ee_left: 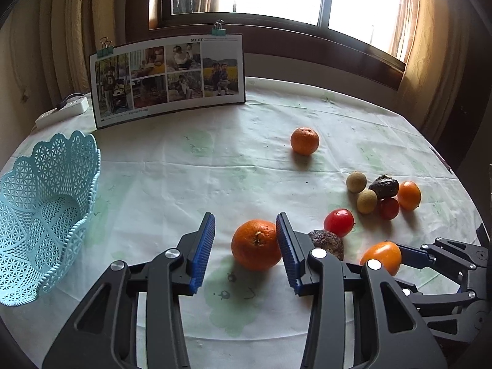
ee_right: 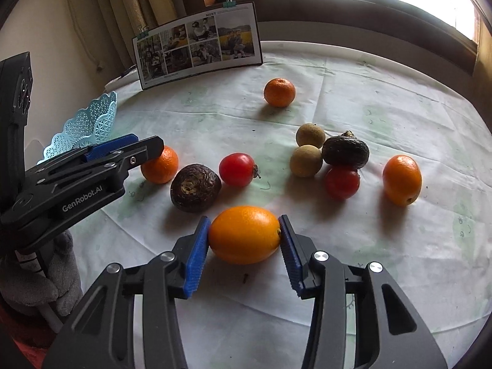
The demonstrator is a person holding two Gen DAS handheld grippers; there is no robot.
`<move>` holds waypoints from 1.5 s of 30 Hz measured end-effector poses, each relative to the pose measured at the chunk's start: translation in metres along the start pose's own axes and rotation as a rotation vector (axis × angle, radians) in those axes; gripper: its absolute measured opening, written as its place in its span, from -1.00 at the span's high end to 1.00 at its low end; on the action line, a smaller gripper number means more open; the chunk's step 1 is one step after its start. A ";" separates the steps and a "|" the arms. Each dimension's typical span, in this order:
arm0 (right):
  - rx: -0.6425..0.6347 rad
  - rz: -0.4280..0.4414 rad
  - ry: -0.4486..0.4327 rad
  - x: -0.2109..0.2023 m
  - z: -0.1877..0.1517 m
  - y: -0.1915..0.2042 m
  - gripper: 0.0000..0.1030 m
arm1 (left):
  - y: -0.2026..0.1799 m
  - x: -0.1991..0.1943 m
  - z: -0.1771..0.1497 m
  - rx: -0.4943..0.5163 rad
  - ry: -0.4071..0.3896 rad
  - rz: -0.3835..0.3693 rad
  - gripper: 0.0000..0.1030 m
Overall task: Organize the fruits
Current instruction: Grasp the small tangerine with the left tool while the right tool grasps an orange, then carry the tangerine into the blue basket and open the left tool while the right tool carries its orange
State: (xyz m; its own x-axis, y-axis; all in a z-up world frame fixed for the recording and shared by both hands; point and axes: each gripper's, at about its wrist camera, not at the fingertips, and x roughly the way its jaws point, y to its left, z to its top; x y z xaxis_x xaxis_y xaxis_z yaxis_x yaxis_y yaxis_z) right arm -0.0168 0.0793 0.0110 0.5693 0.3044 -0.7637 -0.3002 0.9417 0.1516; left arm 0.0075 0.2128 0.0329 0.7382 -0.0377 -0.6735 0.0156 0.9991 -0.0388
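My left gripper (ee_left: 246,224) is open around a round mandarin (ee_left: 256,244) on the tablecloth; its right pad touches the fruit and its left pad stands apart from it. My right gripper (ee_right: 244,218) is shut on an oval orange fruit (ee_right: 244,235) that rests on the cloth, a pad pressing each end. A lacy blue basket (ee_left: 46,215) stands empty at the left. Loose on the cloth lie another mandarin (ee_left: 304,140), two red tomatoes (ee_right: 237,169), two dark wrinkled fruits (ee_right: 195,187), two tan round fruits (ee_right: 310,135) and a second oval orange fruit (ee_right: 402,180).
A clipped photo board (ee_left: 169,80) stands at the back of the round table, with a white power strip (ee_left: 61,110) to its left. Curtains and a window sill lie behind. A grey-gloved hand (ee_right: 40,279) holds the left gripper.
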 end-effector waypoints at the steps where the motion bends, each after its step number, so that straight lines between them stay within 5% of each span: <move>1: 0.004 -0.005 0.000 -0.001 -0.001 0.000 0.12 | 0.000 0.001 0.000 0.001 0.006 -0.004 0.16; 15: 0.031 -0.014 -0.007 -0.007 0.000 -0.002 0.12 | -0.001 0.018 -0.005 -0.009 0.103 -0.066 0.01; 17: 0.031 -0.015 -0.009 -0.008 0.000 -0.001 0.12 | 0.001 0.017 -0.005 -0.019 0.095 -0.069 0.20; 25: 0.028 -0.014 -0.046 -0.018 0.007 0.012 0.12 | 0.008 -0.007 -0.002 -0.029 0.005 -0.039 0.20; 35: -0.048 0.044 -0.077 -0.016 0.032 0.058 0.12 | 0.069 -0.069 -0.001 -0.128 -0.182 0.169 0.20; 43: -0.125 0.141 -0.095 -0.007 0.056 0.116 0.12 | 0.130 -0.088 -0.009 -0.224 -0.206 0.310 0.20; 45: -0.148 0.163 -0.105 -0.005 0.060 0.132 0.12 | 0.138 -0.092 -0.013 -0.238 -0.219 0.336 -0.02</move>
State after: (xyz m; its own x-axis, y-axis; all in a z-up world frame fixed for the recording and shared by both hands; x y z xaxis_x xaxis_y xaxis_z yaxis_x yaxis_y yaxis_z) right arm -0.0130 0.2103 0.0726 0.5782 0.4707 -0.6664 -0.4991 0.8502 0.1675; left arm -0.0672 0.3539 0.0801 0.8012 0.3173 -0.5074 -0.3848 0.9225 -0.0307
